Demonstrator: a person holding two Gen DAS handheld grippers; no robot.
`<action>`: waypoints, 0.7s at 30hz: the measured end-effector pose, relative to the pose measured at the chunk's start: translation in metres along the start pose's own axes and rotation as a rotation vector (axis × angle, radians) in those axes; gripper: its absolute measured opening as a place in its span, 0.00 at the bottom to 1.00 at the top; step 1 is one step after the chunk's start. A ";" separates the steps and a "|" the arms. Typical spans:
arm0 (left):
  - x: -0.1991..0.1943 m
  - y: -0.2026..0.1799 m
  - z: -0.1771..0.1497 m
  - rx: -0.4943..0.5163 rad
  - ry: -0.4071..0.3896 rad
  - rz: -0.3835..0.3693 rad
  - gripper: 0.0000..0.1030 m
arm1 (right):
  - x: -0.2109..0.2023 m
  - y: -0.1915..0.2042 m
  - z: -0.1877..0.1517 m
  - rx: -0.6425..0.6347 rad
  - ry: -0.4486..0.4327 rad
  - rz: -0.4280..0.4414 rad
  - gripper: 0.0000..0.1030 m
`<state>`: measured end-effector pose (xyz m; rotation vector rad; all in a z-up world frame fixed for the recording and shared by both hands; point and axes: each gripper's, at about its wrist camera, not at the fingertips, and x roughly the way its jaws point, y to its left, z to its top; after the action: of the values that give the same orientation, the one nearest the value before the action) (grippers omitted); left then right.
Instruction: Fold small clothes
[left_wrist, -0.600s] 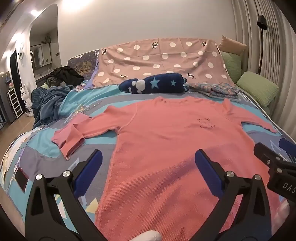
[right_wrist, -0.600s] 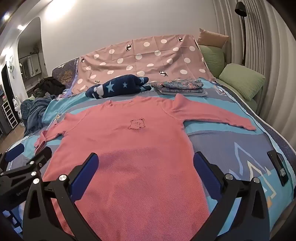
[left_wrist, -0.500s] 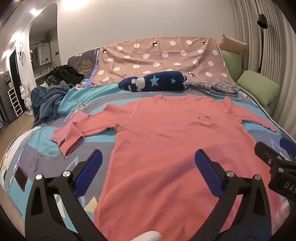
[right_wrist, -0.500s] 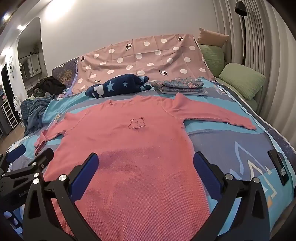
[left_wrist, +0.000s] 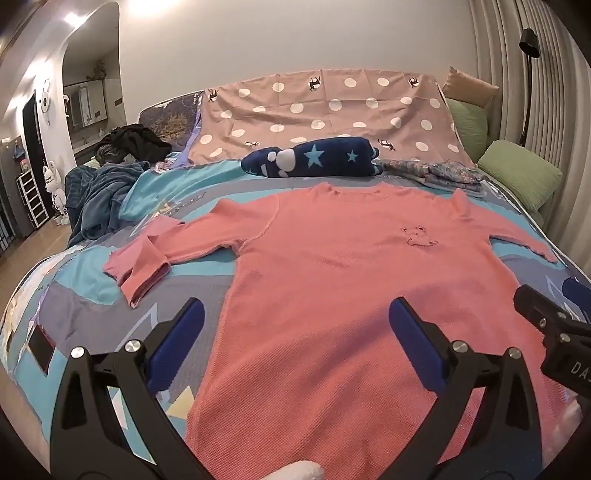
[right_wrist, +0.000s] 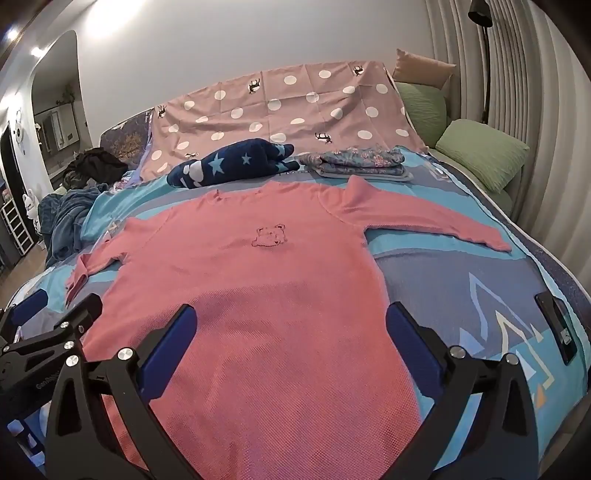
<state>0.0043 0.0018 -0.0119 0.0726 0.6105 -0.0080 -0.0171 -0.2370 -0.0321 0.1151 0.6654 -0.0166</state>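
Pink top (right_wrist: 258, 295) flat, hem cut off | left tool (left_wrist: 295, 339), right tool (right_wrist: 291, 336) wide, empty

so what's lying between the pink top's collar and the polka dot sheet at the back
In both wrist views, a rolled navy star-print blanket lies across the bedspread between the pink top collar and the polka dot sheet.

White wall (left_wrist: 295, 37), arched doorway (left_wrist: 92, 74), green pillows (right_wrist: 484, 155), black floor lamp (right_wrist: 484, 55).
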 end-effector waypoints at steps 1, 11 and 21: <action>0.000 0.000 0.000 0.001 0.001 -0.001 0.98 | 0.000 0.000 0.000 -0.002 0.001 0.000 0.99; 0.004 0.006 -0.006 -0.012 0.017 -0.005 0.98 | 0.004 0.006 -0.001 -0.014 0.023 0.025 0.87; 0.011 0.011 -0.010 -0.037 0.033 -0.002 0.98 | 0.009 0.011 -0.004 -0.028 0.044 0.032 0.71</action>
<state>0.0084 0.0135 -0.0254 0.0366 0.6435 0.0026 -0.0121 -0.2258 -0.0395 0.0997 0.7078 0.0265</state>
